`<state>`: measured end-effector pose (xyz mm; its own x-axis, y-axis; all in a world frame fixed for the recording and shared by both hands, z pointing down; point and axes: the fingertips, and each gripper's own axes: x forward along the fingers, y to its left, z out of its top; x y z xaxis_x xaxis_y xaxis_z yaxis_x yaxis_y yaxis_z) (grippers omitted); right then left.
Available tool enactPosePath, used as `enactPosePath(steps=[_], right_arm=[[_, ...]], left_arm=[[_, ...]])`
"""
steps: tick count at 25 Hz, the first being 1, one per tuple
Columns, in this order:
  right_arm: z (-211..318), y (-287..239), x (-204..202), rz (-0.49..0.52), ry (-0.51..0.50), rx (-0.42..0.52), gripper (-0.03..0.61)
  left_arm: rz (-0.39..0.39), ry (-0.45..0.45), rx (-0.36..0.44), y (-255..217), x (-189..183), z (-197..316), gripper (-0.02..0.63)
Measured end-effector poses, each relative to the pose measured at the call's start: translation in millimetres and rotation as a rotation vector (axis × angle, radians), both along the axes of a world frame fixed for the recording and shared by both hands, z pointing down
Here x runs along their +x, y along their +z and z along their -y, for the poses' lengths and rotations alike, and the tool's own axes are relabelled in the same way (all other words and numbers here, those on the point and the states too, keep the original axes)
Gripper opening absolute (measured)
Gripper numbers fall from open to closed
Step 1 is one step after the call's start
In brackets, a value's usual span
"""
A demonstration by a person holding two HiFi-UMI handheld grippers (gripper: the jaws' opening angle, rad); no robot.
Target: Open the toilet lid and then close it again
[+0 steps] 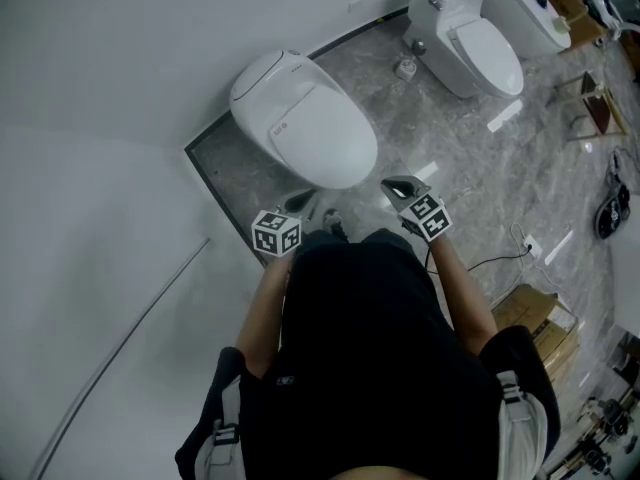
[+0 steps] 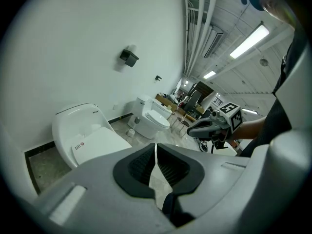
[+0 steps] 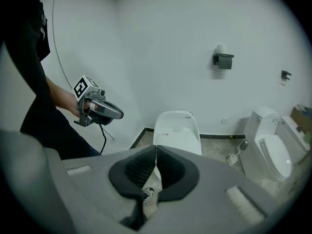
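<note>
Two empty closed tools, left tool (image 1: 297,202), right tool (image 1: 399,184), toilet lid (image 1: 308,120) down, just ahead.

Nothing here can be read from where I stand. The closed white oval toilet lid (image 1: 318,128) carries a small printed label (image 2: 79,146) with a round red mark, too small to make out. The marker cubes on the left hand-held gripper (image 1: 297,202) and the right hand-held gripper (image 1: 398,184) show only black-and-white square patterns.
</note>
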<state>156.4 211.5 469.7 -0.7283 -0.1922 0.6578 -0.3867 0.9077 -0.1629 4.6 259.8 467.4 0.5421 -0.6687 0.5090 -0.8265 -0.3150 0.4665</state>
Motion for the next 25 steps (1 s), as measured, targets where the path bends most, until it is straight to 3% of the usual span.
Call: enactPosePath(steps=[17,25], right_arm=[[-3,9,9,-0.041,0.079,-0.011,0.005],[-10,19,17,-0.090,0.048,-0.022,0.005]], left_arm=[[-0.047,0.047,-0.025,14,-5,-5,0.021],[-0.057,0.030,-0.050,20,-16,-16,0.021]])
